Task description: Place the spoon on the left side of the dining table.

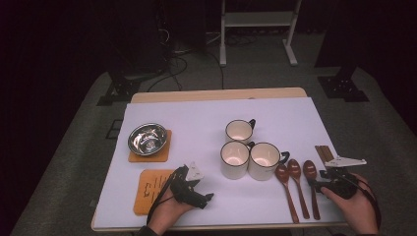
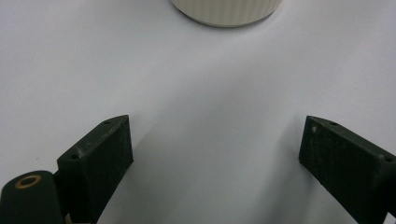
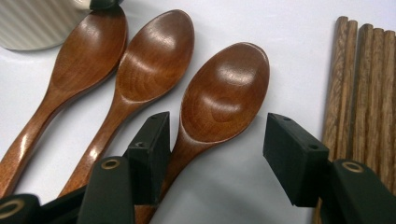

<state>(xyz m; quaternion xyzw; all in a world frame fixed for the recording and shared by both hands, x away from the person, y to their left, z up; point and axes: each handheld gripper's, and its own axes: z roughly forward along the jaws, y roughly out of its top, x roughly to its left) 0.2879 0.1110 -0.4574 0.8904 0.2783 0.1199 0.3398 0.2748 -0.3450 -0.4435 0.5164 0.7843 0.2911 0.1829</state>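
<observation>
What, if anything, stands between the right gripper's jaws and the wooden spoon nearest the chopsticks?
Nothing visible does. The right gripper already has its open jaws on either side of the rightmost spoon where bowl meets handle. The middle spoon lies close beside one jaw, and the chopsticks lie beyond the other, clear of the gap.

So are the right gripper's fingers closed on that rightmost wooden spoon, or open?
Open. The right gripper straddles the rightmost spoon at its neck, with a clear gap at the right finger.
</observation>
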